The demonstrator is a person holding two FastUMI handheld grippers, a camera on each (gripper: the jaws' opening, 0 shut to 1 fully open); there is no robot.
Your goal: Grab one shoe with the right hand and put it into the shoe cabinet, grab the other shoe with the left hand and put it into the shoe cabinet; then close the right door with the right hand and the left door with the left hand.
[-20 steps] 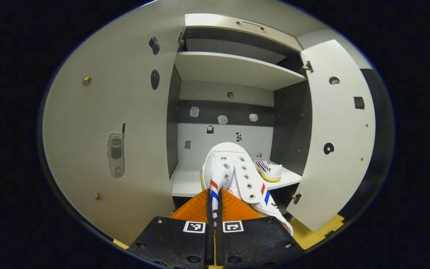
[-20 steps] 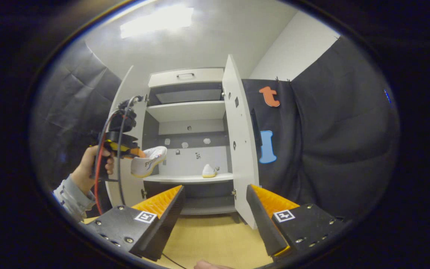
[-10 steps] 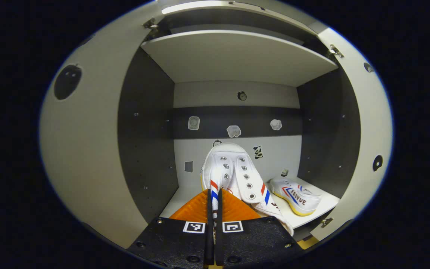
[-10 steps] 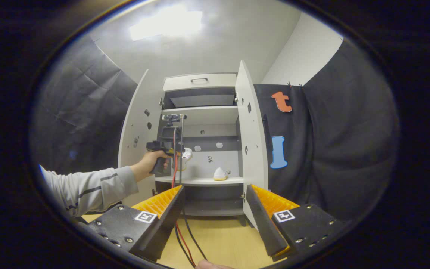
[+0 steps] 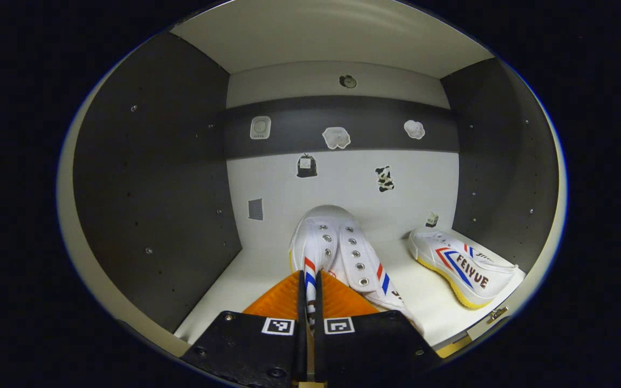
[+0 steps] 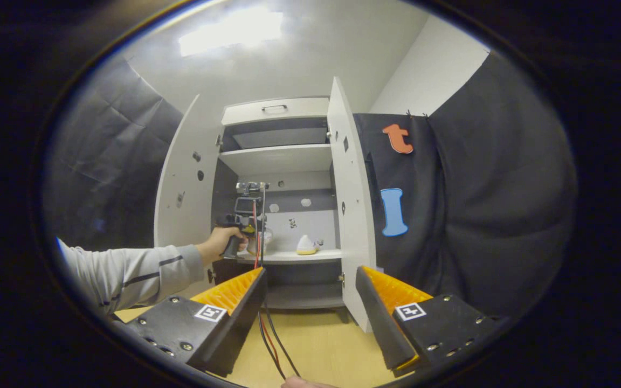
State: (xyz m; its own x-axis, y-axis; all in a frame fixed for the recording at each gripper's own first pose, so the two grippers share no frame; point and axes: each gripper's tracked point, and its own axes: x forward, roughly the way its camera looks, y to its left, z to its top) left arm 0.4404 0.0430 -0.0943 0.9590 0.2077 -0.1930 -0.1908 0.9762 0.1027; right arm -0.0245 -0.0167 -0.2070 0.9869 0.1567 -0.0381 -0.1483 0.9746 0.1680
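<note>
The left gripper point(image 5: 309, 302) pinches the held shoe point(image 5: 337, 253) by its collar, inside the shoe cabinet point(image 6: 278, 161) above the shelf point(image 5: 235, 280). The other shoe point(image 5: 464, 267) lies on that shelf, right of the held one. The right gripper point(image 6: 310, 310) is spread wide, holding nothing, before the cabinet's 2 open doors.

**Rig and wearer: what they look like**

The left gripper point(image 5: 309, 302) has ribbed wedge fingers on a flat black base carrying two square black-and-white markers and round screws. The right gripper point(image 6: 310, 302) has the same ribbed wedges, marker squares and screw heads on black plates. Farther off in the right gripper view, red and black cables point(image 6: 267, 337) trail down, and a grey sleeve point(image 6: 132, 269) with a dark stripe covers the arm.
</note>
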